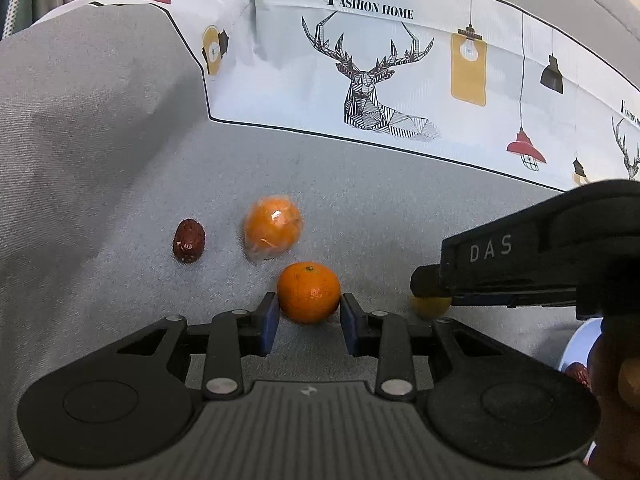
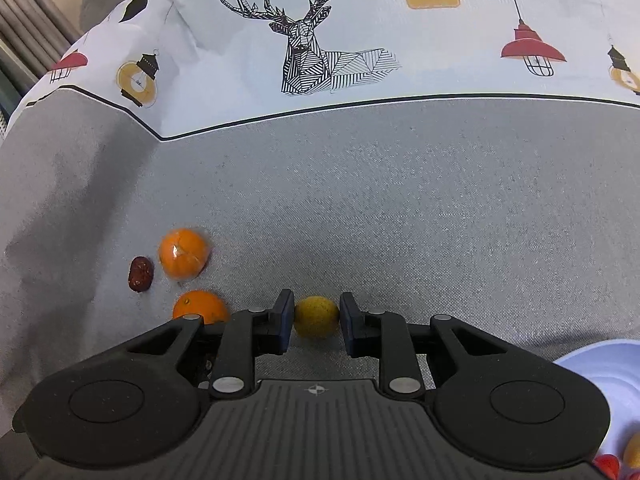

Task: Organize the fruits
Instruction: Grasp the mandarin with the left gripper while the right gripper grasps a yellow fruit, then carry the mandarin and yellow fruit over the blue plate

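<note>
A bare orange mandarin (image 1: 309, 292) lies on the grey cloth between the tips of my open left gripper (image 1: 308, 310), with small gaps on both sides. A plastic-wrapped orange (image 1: 273, 233) and a dark red date (image 1: 189, 241) lie beyond it to the left. A small yellow fruit (image 2: 316, 317) sits between the pads of my open right gripper (image 2: 315, 316), close to both. In the left wrist view the right gripper (image 1: 432, 284) comes in from the right over the yellow fruit (image 1: 430, 307). The right wrist view also shows the mandarin (image 2: 200, 307), wrapped orange (image 2: 184, 254) and date (image 2: 141, 274).
A pale blue bowl (image 2: 600, 364) stands at the lower right with red and orange fruit (image 2: 608, 465) in it; it also shows in the left wrist view (image 1: 580, 344). The printed white cloth with a deer (image 2: 312, 48) lies at the far side.
</note>
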Demonstrator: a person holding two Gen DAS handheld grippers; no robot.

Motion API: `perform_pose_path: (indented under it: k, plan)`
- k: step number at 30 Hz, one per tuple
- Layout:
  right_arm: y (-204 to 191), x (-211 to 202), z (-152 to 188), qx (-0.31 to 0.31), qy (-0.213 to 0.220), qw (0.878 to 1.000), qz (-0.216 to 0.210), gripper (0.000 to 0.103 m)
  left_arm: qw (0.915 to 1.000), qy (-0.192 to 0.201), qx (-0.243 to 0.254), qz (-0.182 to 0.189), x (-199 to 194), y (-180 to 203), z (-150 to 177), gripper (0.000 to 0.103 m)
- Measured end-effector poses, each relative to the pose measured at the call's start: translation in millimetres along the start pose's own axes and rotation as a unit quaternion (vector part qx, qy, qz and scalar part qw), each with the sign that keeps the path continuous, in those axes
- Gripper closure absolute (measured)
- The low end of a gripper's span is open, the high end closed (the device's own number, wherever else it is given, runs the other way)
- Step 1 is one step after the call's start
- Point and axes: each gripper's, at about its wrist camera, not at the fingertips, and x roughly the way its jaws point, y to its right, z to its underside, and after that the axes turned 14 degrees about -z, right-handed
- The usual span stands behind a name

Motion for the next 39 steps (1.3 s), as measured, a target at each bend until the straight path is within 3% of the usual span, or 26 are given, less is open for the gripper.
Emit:
perform_pose_path:
  k: [15,20,25,30,33,36,39]
  plan:
    - [-11,-18,4,-0.031,0.027,0.999,0.011,0.077,0.9997,0.023,-0.008,0.008,-13,-4,1,0.068]
    - [-32,-73,2,-0.077,0.077,0.994,0.025,0.077,0.9983,0.052,-0.01,0.025,-34,-6,4,0.068]
    - [-39,-146,29,-0.109,0.132,0.985,0.025,0.077,0.9945,0.094,0.015,0.043,-64,4,10,0.068]
    - [-18,-188,74,-0.098,0.162,0.981,0.033,0.077,0.9895,0.12,0.037,0.073,-95,14,20,0.068]
    - [3,-199,95,-0.069,0.162,0.983,0.045,0.077,0.989,0.111,0.027,0.095,-111,13,24,0.068]
    - [26,-210,101,-0.032,0.168,0.984,0.049,0.077,0.988,0.095,0.015,0.121,-126,11,26,0.068]
    - [40,-213,102,-0.014,0.167,0.984,0.06,0.077,0.9855,0.11,0.035,0.124,-142,17,27,0.068]
